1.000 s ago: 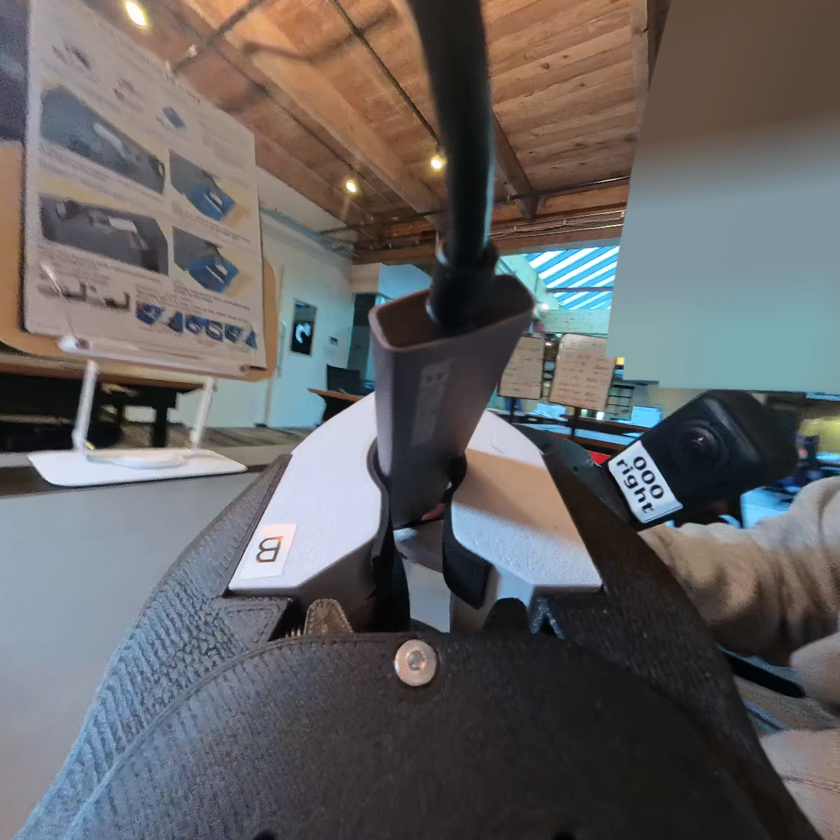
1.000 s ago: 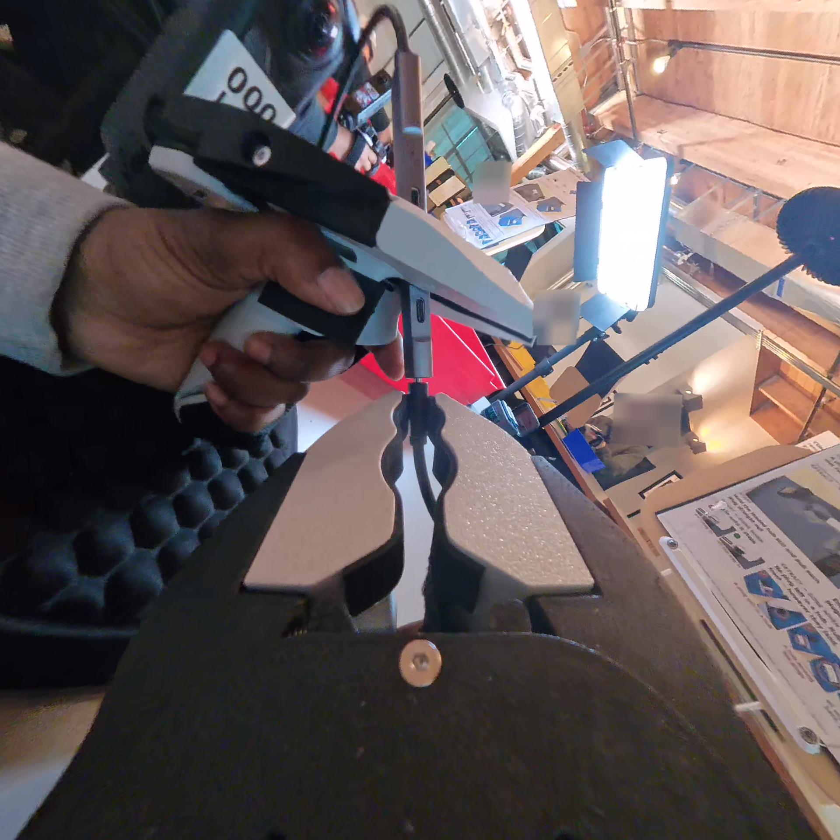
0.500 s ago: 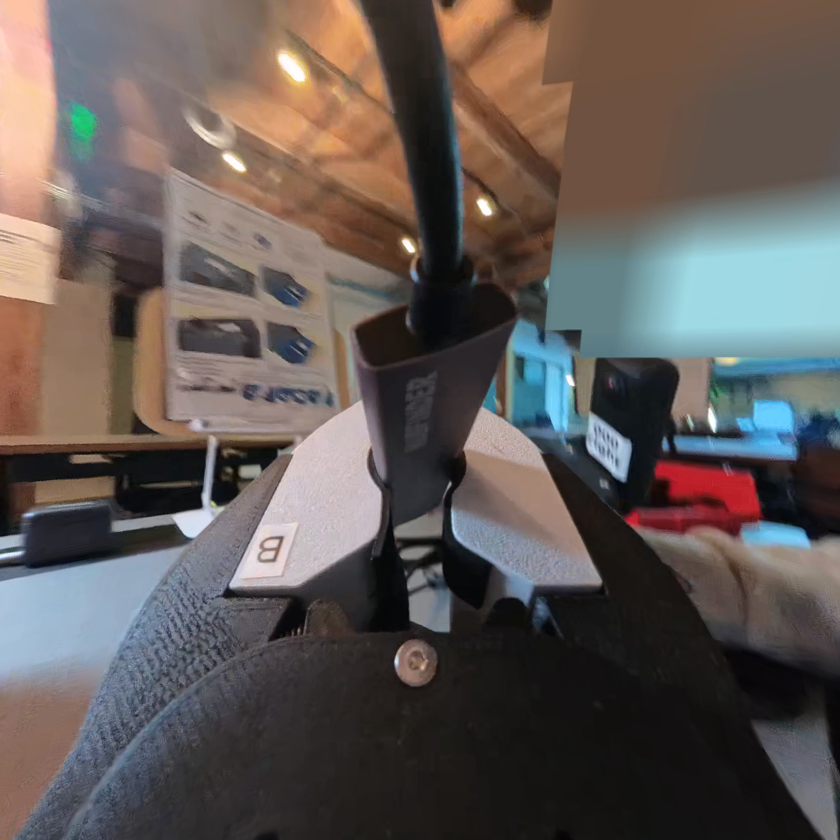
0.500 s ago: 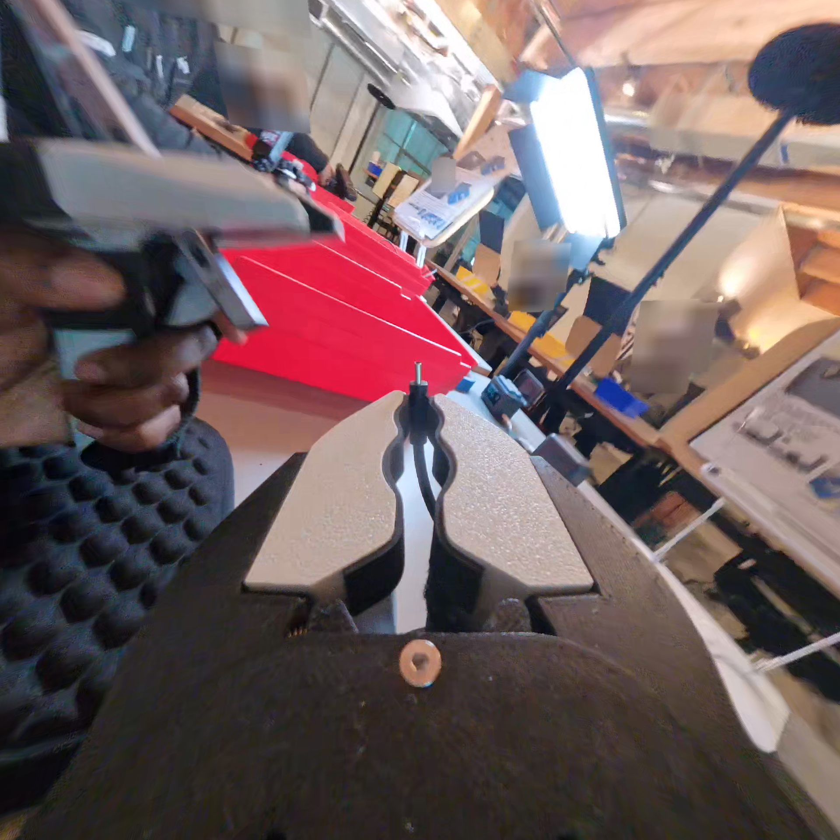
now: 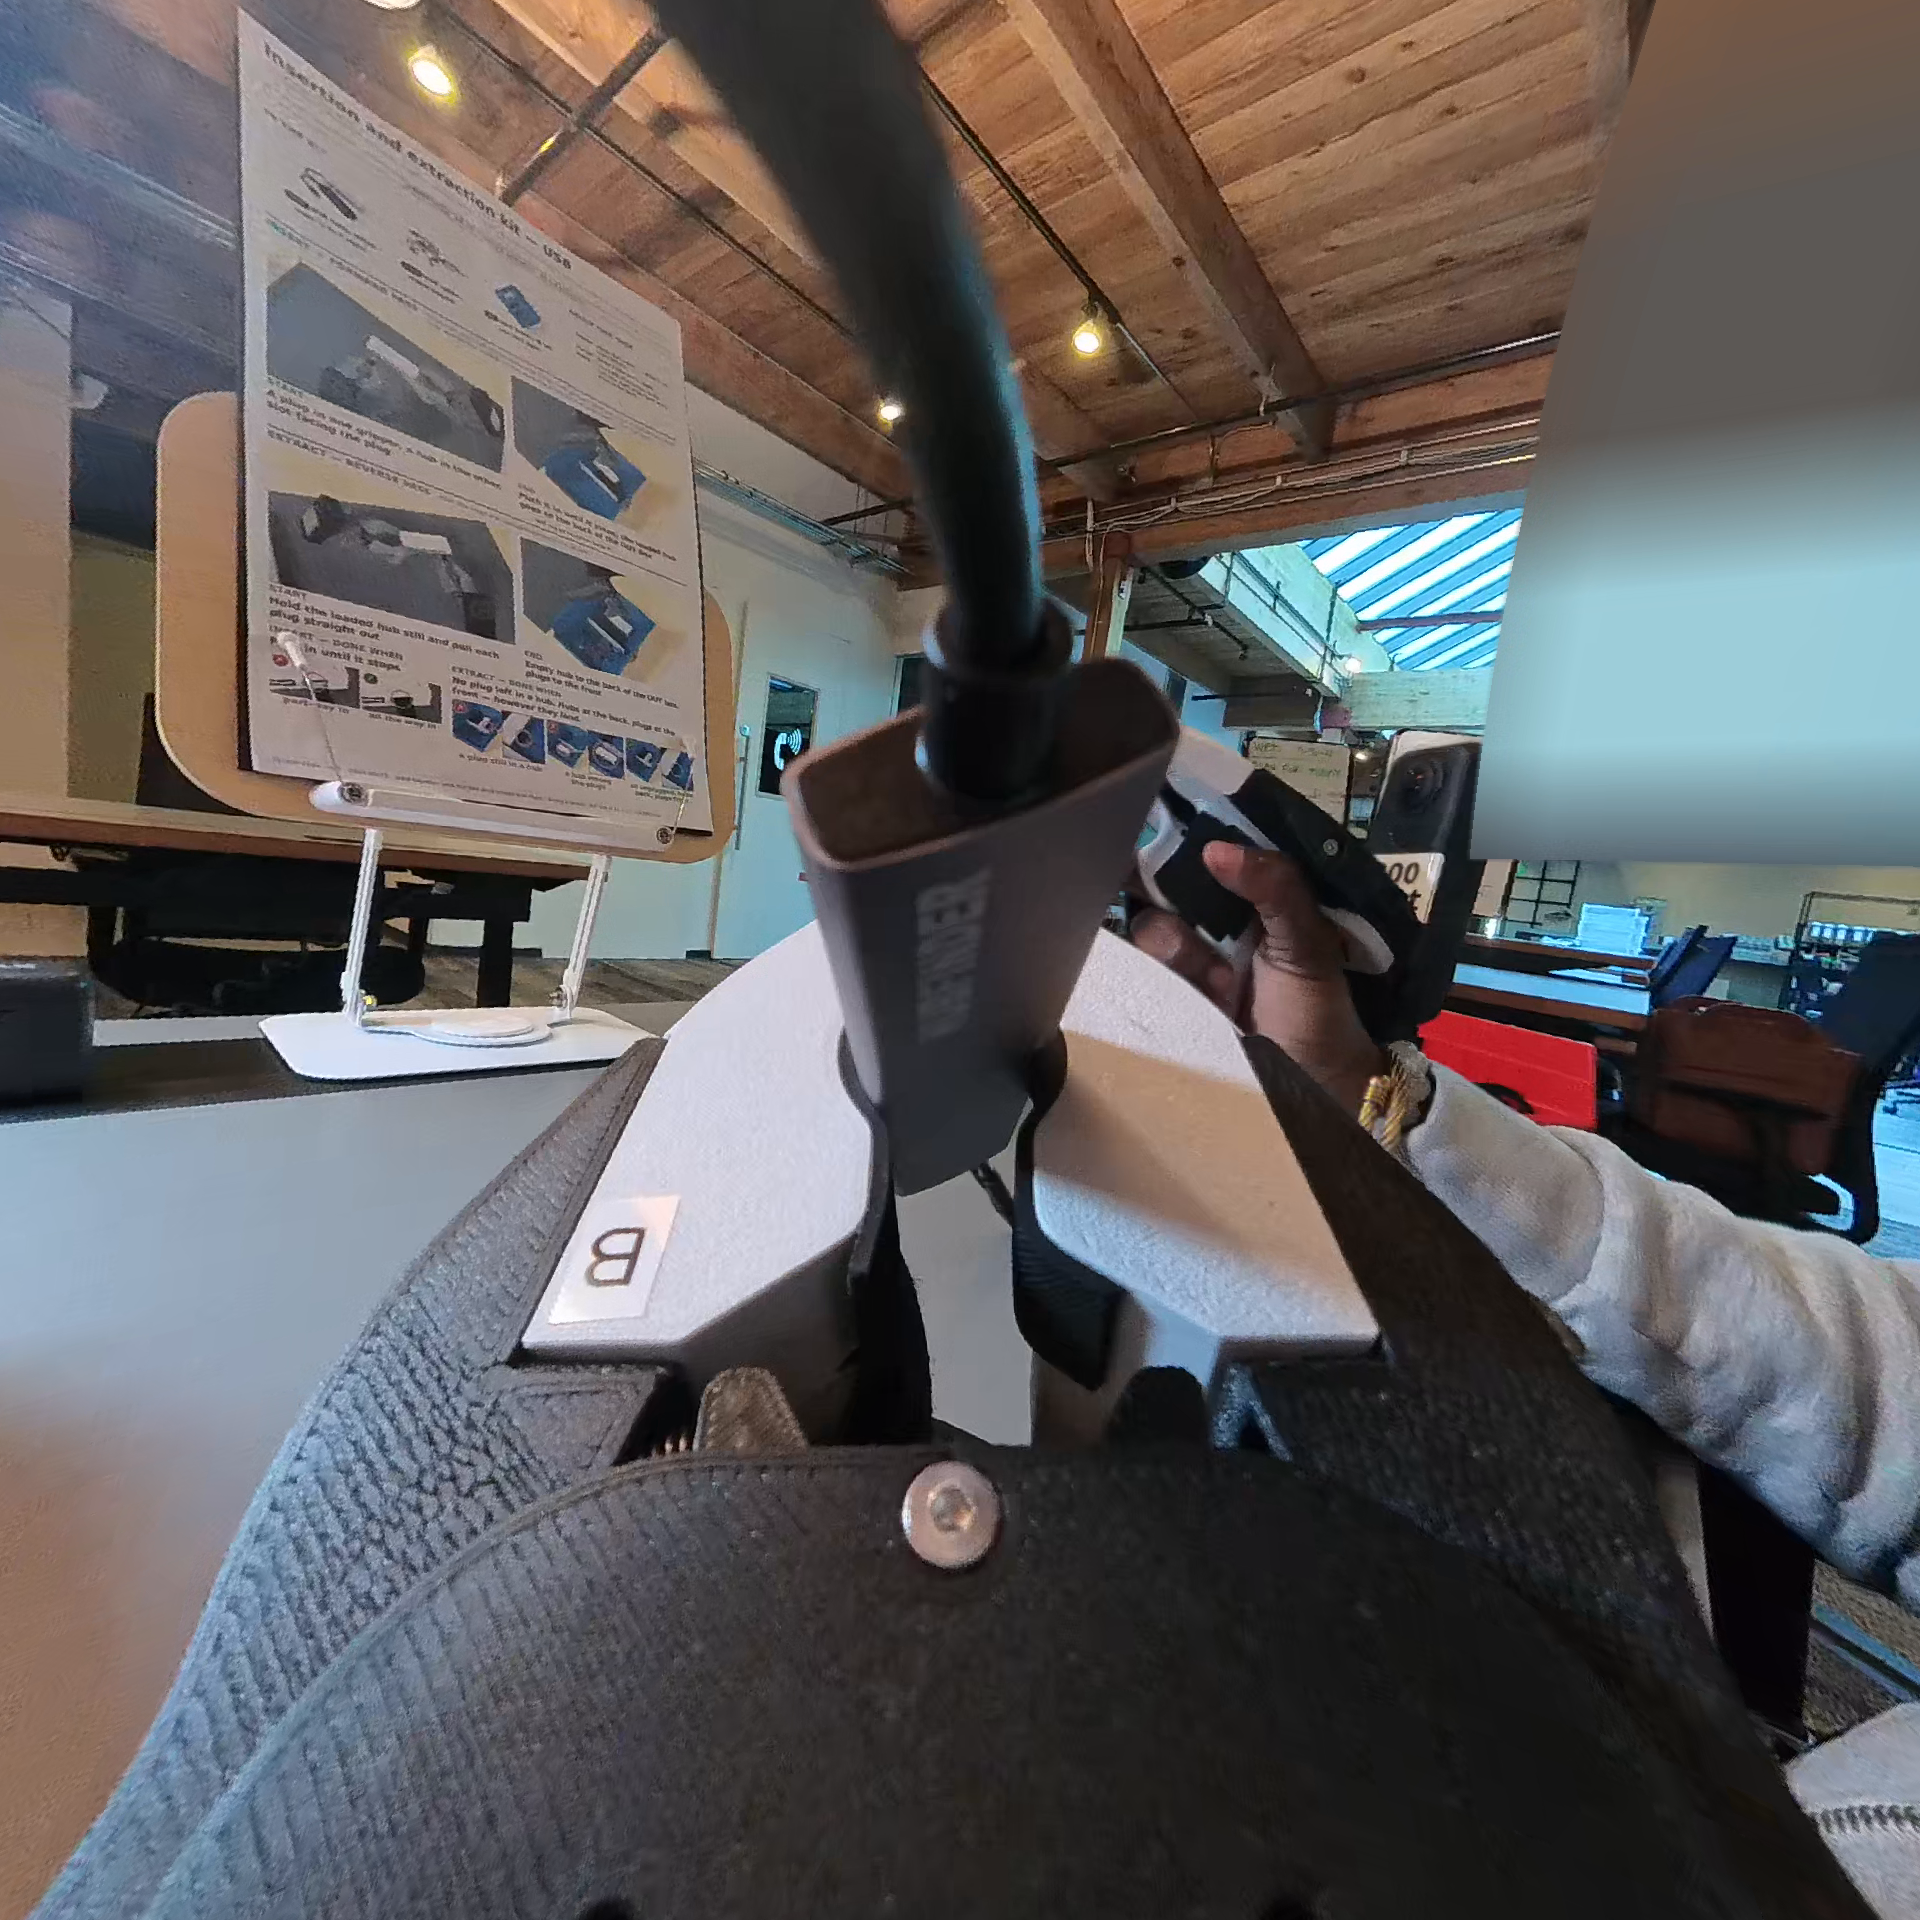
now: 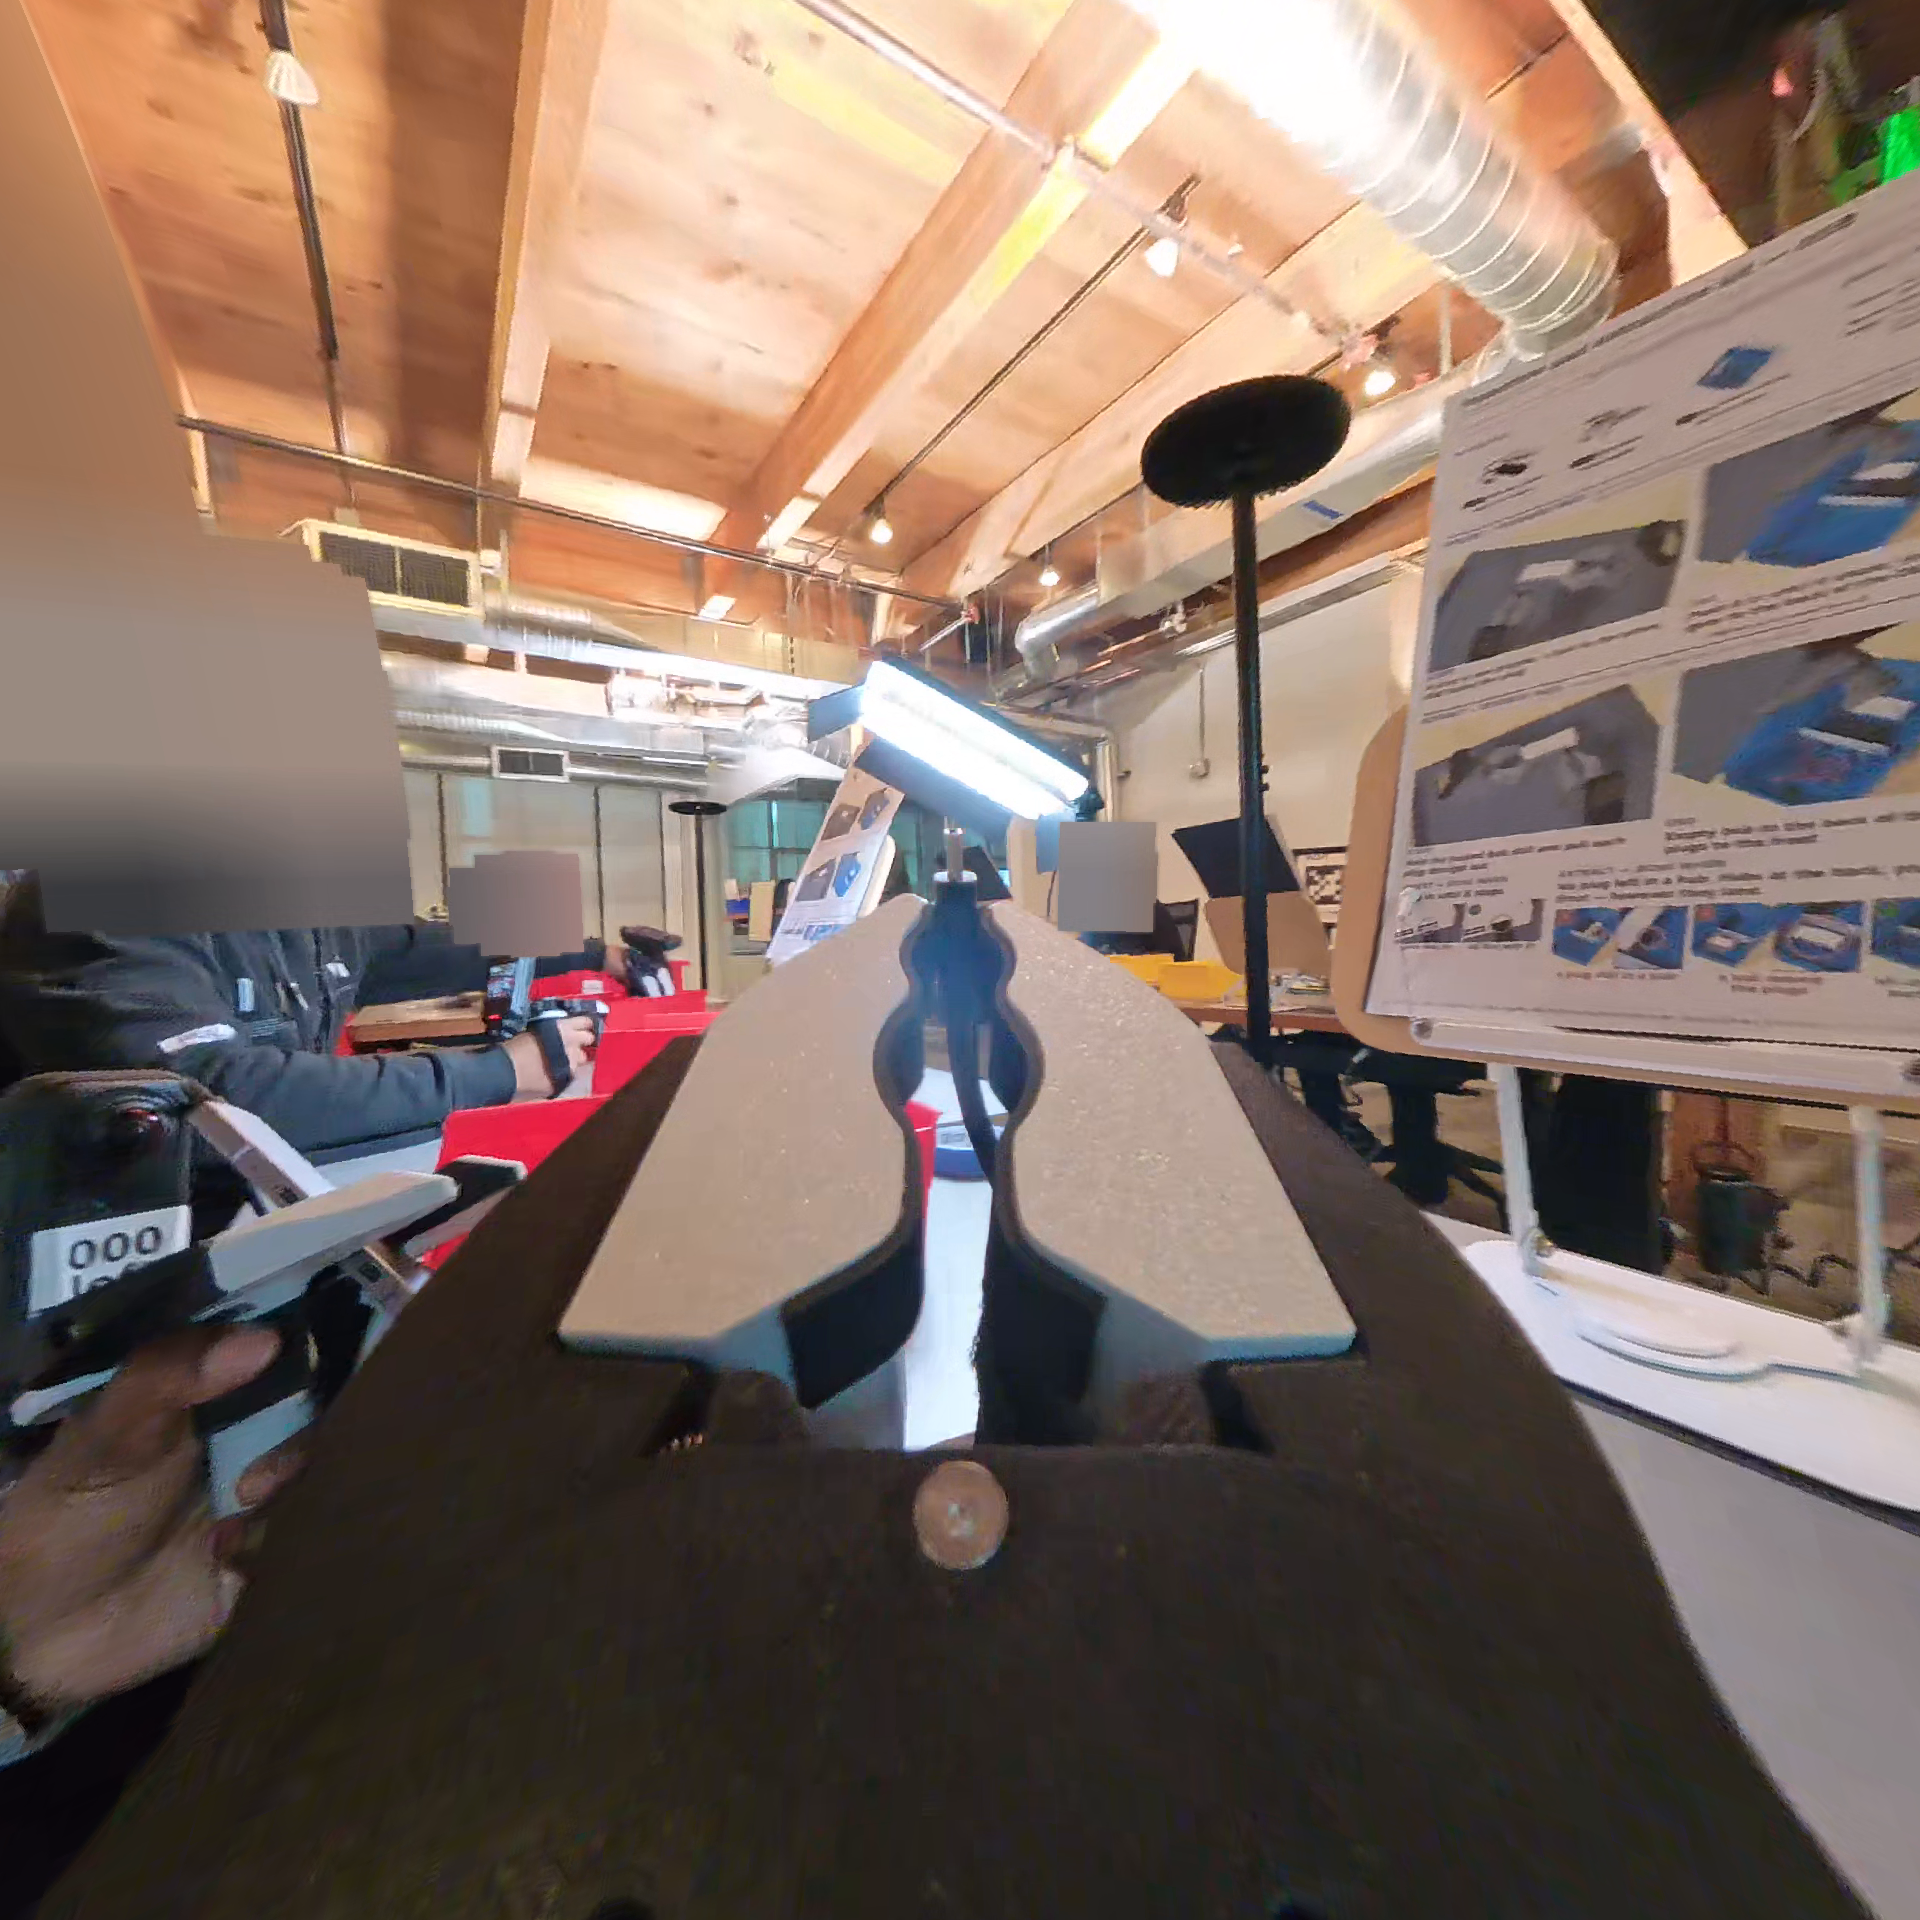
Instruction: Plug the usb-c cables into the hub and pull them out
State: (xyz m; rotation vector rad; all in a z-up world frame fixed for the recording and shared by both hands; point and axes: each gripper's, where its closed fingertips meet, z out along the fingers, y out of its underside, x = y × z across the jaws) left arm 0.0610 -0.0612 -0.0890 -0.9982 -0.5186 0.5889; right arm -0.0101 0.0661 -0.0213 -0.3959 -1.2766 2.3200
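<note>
Left gripper (image 5: 951, 1117): my fingers are closed on the grey hub (image 5: 961, 935), which stands tilted between them.
Hub cable (image 5: 904, 312): thick, black, it leaves the top end of the hub and goes up.
Right gripper (image 6: 956, 935): I pinch the black usb-c cable (image 6: 966, 1060) just behind its plug (image 6: 953, 868); the metal tip points far, free in the air.
Hub and plug: apart, not connected.
Instruction sheet (image 5: 457, 488): on a white stand on the table (image 5: 208, 1195), far left.

Instruction sheet (image 5: 468, 468) on white stand (image 5: 457, 1029) (tilted); red bins (image 6: 540, 1132); lamp (image 6: 966, 748)
</note>
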